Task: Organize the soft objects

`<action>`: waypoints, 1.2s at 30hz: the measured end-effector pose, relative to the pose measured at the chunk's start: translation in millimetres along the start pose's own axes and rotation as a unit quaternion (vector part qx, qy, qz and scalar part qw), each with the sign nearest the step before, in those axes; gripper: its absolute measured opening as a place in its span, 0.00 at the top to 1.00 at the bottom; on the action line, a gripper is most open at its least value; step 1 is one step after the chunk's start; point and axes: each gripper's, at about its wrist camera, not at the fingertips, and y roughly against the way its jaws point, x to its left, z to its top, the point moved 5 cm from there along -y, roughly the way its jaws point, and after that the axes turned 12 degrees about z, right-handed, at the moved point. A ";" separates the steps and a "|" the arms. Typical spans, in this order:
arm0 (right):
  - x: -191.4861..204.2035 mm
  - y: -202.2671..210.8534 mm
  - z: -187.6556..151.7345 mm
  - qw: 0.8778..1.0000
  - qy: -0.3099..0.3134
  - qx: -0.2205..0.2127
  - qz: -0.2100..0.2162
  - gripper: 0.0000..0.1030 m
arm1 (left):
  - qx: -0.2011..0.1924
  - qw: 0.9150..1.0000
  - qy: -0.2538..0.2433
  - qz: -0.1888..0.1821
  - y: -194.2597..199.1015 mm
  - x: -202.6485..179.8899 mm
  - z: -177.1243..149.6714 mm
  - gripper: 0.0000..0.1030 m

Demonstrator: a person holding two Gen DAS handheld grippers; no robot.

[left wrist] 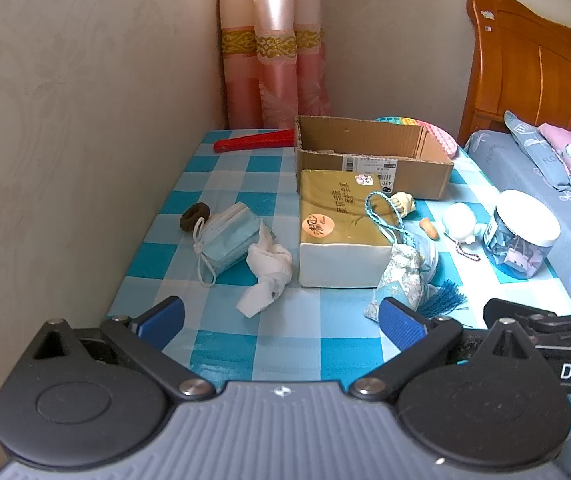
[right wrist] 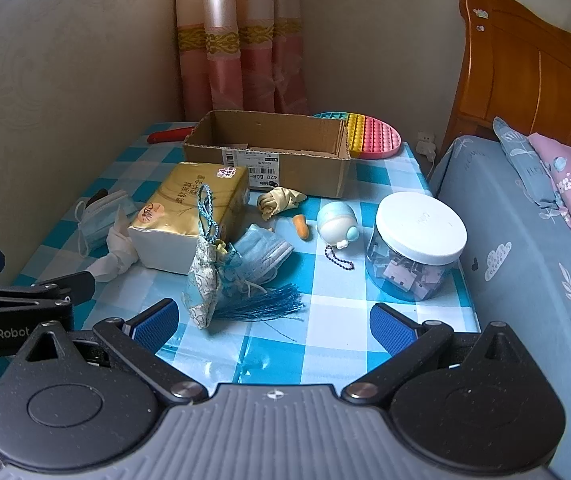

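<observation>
The left gripper [left wrist: 281, 318] stands with its jaws spread wide and nothing between them, held low over the near edge of the checked tablecloth [left wrist: 221, 344]. Just ahead of its right finger lies the brocade sachet [left wrist: 399, 278], its long axis running away from the jaws, cord loop [left wrist: 385, 216] pointing far and draped onto the tissue pack, blue tassel [left wrist: 445, 300] fanned to the right. Ahead of the gap, a crumpled white tissue [left wrist: 267, 270] lies with its length running near to far. Beyond the left finger sits a stack of blue face masks [left wrist: 229, 240], long axis slanting far-right, with a brown hair tie [left wrist: 194, 216] touching its far-left end. The gold tissue pack [left wrist: 339, 220] lies straight ahead, long axis pointing away, its far end against the open cardboard box [left wrist: 369, 156].

The right gripper [right wrist: 273, 320] is likewise spread open and empty. The sachet [right wrist: 203, 284] lies just beyond its left finger, with a second blue mask [right wrist: 263, 252] behind it. Farther out are a knotted yellow cloth [right wrist: 279, 200], an orange earplug [right wrist: 301, 227] pointing near-far, and a round white-and-blue toy [right wrist: 337, 226] with a bead chain. Ahead of the right finger stands a clear jar [right wrist: 417, 248] with a white lid. A rainbow pop mat [right wrist: 373, 134] lies behind the box.
</observation>
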 end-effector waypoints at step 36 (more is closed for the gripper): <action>-3.2 -78.2 -0.6 0.997 0.062 0.027 0.031 0.00 | -0.014 0.999 -0.031 -0.001 -75.7 8.0 -23.4 0.00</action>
